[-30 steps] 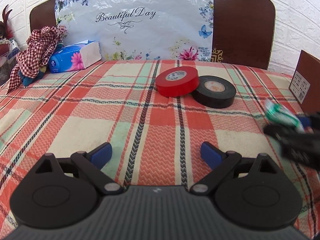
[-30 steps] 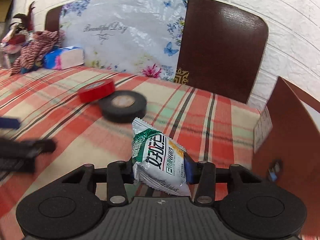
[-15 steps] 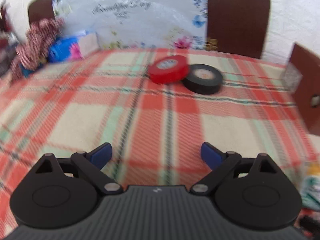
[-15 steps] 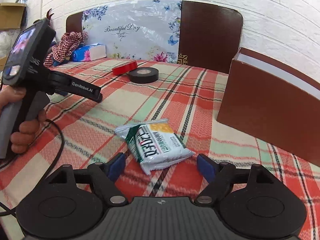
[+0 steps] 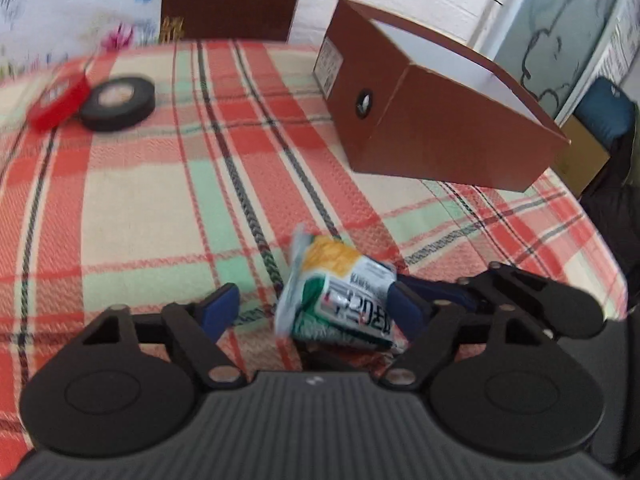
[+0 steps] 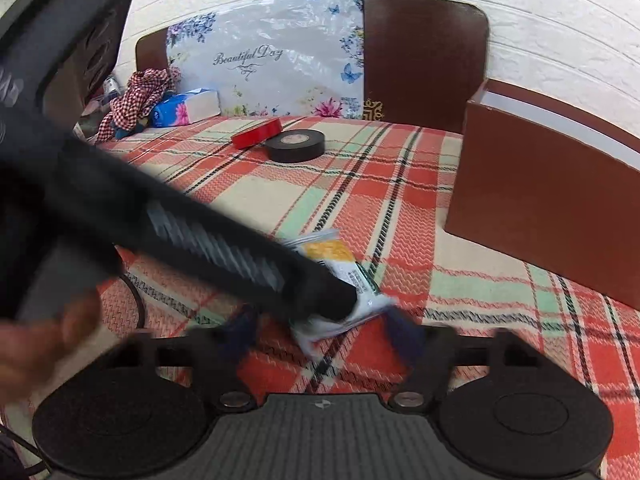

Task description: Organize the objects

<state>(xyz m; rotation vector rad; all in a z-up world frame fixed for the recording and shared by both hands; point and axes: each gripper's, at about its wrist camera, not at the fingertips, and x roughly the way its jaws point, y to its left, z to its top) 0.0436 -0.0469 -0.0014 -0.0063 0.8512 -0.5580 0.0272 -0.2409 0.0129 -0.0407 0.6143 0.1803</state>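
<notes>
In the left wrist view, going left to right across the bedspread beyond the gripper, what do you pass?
Red tape roll → black tape roll → snack packet → brown box.

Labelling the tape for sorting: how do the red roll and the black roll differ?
The red tape roll is tilted, leaning on the black tape roll, which lies flat on the plaid cloth. The red one sits farther back and looks thinner. Both are round rolls with pale centre labels, touching.
</notes>
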